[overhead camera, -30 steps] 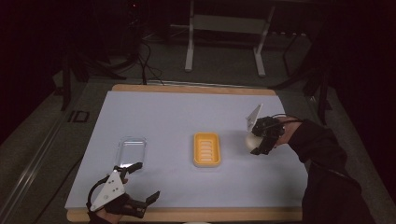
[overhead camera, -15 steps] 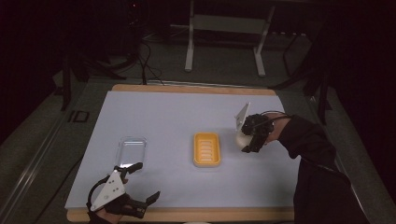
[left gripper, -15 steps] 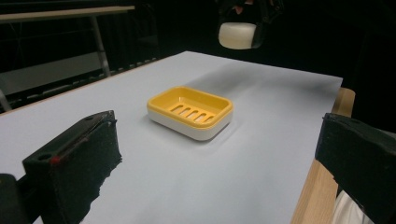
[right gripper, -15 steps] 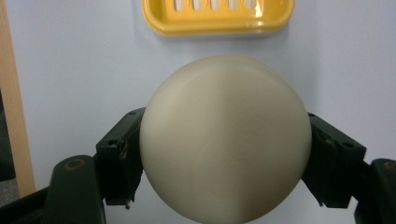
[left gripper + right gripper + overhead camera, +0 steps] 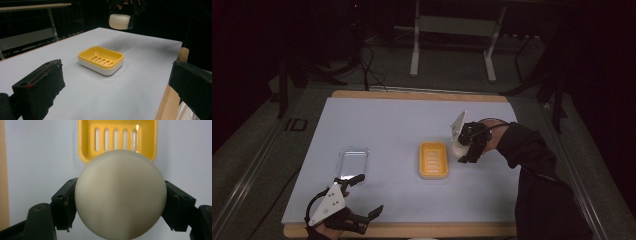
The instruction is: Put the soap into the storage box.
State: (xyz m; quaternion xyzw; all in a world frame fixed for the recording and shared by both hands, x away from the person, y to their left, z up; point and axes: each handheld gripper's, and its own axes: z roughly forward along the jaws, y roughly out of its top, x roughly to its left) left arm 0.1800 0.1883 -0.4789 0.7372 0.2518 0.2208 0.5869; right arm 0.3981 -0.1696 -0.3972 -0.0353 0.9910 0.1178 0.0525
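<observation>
A cream bar of soap (image 5: 120, 195) is clamped between the jaws of my right gripper (image 5: 460, 150), which hangs just right of the yellow soap dish (image 5: 433, 160). In the left gripper view the soap (image 5: 120, 21) floats above the table behind the slotted dish (image 5: 101, 60). The right gripper view looks down on the dish (image 5: 117, 135), just beyond the soap. My left gripper (image 5: 362, 197) rests near the table's front left edge, open, with nothing between its pads (image 5: 41, 87).
A clear plastic lid (image 5: 352, 162) lies on the white table cover (image 5: 387, 125), left of the dish and just beyond the left gripper. The wooden table edge (image 5: 412, 231) runs along the front. Metal stand legs (image 5: 452, 45) rise behind the table.
My right gripper has carried the soap leftward, from the table's right side to the dish's right edge. The left gripper has stayed put.
</observation>
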